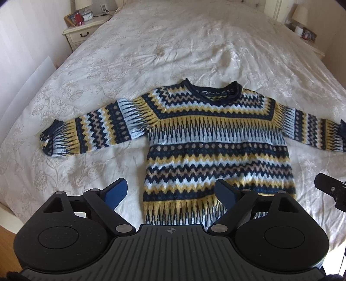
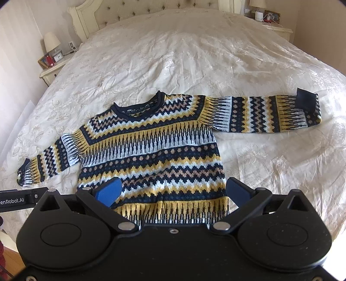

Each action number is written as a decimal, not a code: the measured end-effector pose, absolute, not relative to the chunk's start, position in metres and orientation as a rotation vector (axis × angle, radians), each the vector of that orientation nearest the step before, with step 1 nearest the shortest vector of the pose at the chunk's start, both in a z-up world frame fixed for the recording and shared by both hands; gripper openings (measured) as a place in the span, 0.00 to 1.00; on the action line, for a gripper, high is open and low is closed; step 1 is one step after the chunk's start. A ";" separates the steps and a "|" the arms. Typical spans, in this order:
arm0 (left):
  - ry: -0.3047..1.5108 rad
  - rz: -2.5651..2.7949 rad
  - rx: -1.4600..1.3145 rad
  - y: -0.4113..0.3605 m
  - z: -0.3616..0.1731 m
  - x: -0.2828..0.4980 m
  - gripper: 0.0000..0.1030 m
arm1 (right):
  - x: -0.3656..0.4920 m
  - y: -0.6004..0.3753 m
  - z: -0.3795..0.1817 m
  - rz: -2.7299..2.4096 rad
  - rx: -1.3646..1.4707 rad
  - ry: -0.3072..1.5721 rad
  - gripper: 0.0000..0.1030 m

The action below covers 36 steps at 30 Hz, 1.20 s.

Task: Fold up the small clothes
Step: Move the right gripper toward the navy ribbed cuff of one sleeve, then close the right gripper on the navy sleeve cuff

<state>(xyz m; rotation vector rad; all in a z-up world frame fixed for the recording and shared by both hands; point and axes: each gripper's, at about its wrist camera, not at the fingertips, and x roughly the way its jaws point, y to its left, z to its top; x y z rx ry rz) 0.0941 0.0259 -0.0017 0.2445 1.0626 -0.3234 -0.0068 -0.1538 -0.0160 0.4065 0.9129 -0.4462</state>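
Note:
A small knitted sweater (image 1: pixel 216 140) in navy, yellow, white and tan zigzag bands lies flat and face up on the bed, both sleeves spread out sideways, collar at the far side. It also shows in the right wrist view (image 2: pixel 151 155). My left gripper (image 1: pixel 170 192) is open and empty, held above the hem's left part, its blue pads (image 1: pixel 116 192) wide apart. My right gripper (image 2: pixel 173 192) is open and empty above the hem's right part. The right gripper's edge shows in the left wrist view (image 1: pixel 330 190).
The bed has a cream floral bedspread (image 1: pixel 129 54) with wrinkles. A nightstand (image 1: pixel 84 30) with a lamp, clock and frame stands at the far left, another nightstand (image 2: pixel 272 23) at the far right. A tufted headboard (image 2: pixel 151 8) is at the back. Wooden floor (image 1: pixel 6 244) shows near left.

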 end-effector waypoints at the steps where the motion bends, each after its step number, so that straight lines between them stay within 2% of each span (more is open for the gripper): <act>1: 1.055 -0.335 0.240 0.027 -0.001 0.096 0.84 | -0.006 -0.153 -0.016 -0.452 0.409 0.898 0.99; 7: 1.020 -0.408 0.203 0.033 -0.003 0.115 0.83 | -0.003 -0.145 -0.024 -0.463 0.394 0.845 0.99; 20: 1.027 -0.382 0.275 0.018 -0.024 0.129 0.82 | 0.004 -0.180 -0.056 -0.551 0.276 0.924 0.97; 24: 1.068 -0.334 0.247 0.009 -0.027 0.133 0.82 | 0.012 -0.215 -0.069 -0.561 0.216 0.962 0.83; 26: 1.087 -0.311 0.223 0.001 -0.029 0.134 0.82 | 0.015 -0.236 -0.074 -0.576 0.175 0.975 0.81; 36: 1.118 -0.250 0.196 -0.057 -0.038 0.126 0.82 | 0.012 -0.373 -0.092 -0.696 0.079 0.932 0.60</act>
